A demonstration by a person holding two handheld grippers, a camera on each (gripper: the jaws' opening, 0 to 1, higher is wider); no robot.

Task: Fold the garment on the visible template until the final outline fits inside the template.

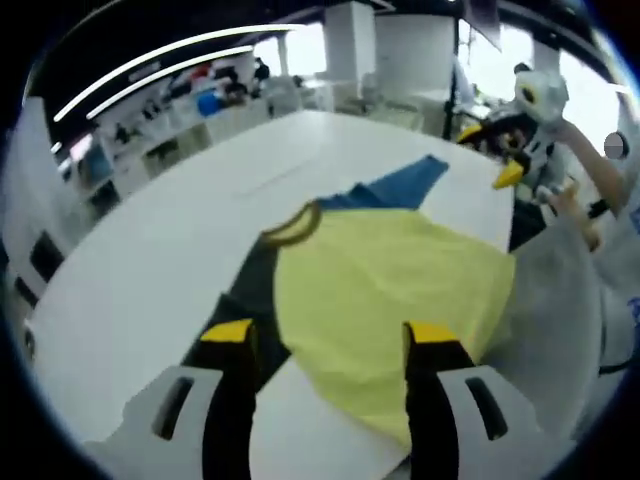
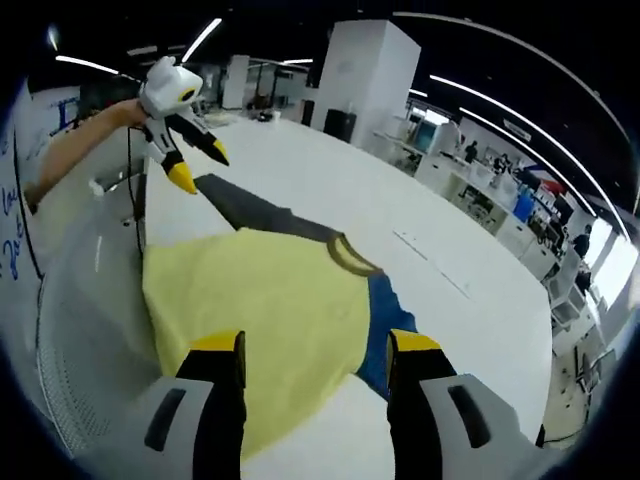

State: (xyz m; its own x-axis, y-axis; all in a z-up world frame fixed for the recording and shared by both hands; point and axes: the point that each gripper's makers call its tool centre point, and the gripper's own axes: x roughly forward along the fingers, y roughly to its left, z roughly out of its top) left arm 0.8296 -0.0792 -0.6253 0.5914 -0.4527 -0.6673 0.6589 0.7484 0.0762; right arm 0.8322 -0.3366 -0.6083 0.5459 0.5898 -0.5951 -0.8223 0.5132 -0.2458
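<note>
A: Our left gripper and right gripper hover with jaws spread, empty, above the yellow cloth shirt with blue and dark sleeves spread on the white table.

B: We should pinch a sleeve edge squarely (no bunching). The template outline is hard to make out.

A broad white table carries a yellow garment with blue and dark sleeves, spread flat near its edge, the collar toward the table's middle.
</note>
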